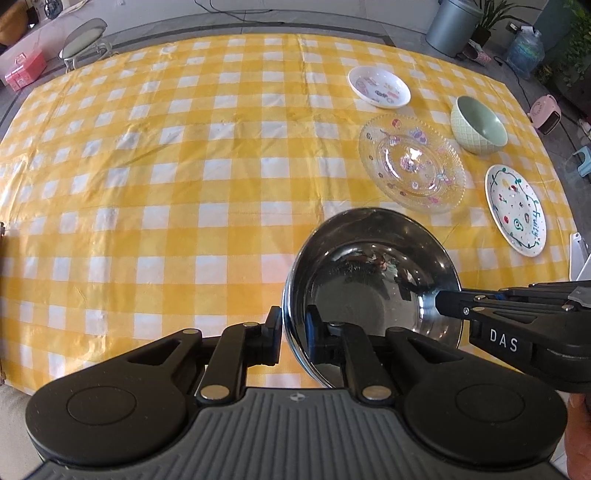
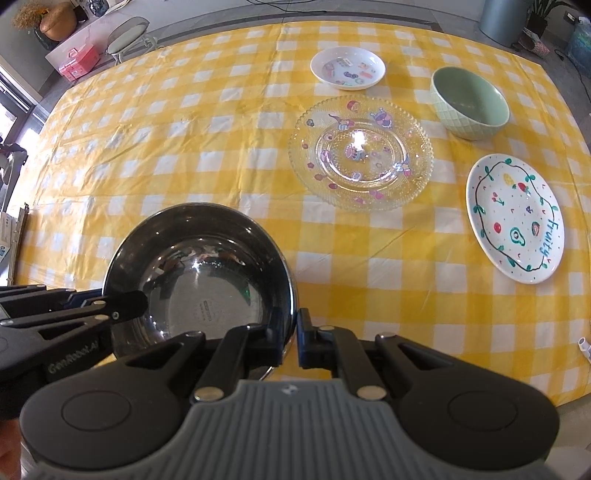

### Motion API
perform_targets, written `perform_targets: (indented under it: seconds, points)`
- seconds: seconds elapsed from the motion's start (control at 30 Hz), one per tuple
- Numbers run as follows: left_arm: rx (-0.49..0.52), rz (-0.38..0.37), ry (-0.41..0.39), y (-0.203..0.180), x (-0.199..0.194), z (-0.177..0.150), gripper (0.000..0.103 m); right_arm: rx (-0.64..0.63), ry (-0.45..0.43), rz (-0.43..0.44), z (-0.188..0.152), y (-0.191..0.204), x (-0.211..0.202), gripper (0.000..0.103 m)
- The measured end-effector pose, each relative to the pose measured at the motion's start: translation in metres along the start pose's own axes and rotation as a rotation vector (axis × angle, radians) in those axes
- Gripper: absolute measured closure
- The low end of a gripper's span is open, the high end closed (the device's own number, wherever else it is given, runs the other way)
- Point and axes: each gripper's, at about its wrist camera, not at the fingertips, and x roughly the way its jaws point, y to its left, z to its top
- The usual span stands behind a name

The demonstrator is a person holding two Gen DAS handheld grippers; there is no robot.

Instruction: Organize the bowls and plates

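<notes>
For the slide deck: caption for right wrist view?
Both grippers clamp a steel bowl's rim above the checked cloth.

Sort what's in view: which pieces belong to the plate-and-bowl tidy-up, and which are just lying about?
Job: steel bowl, green bowl, glass plate, fruit-pattern plate, small white dish.
Lying about: stool, pink box, grey bin, water jug.

Yellow-and-white checked tablecloth point(image 2: 184, 147), mint green bowl point(image 2: 470, 104), shiny steel bowl point(image 2: 207, 273)
</notes>
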Motion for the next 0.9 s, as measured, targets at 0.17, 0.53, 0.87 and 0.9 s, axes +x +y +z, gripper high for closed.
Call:
perform_targets:
  seconds: [0.17, 0.53, 0.87, 0.9]
  points:
    - [0.024, -0.002, -0.032, 0.003, -0.010, 0.000, 0.091, 0.006, -0.015, 0.012, 0.000, -0.001, -0.007, 0.100]
    - [0.061, 0.001, -0.038, -0.007, -0.020, 0.002, 0.093, 0.018, -0.026, 0.036, 0.003, -0.005, -0.019, 0.095]
    - [0.104, -0.131, -0.146, -0.047, -0.057, 0.027, 0.085, 0.041, -0.123, 0.057, 0.009, -0.037, -0.066, 0.080]
    - [0.107, -0.146, -0.157, -0.053, -0.058, 0.029, 0.081, 0.050, -0.135, 0.052, 0.010, -0.043, -0.070, 0.079]
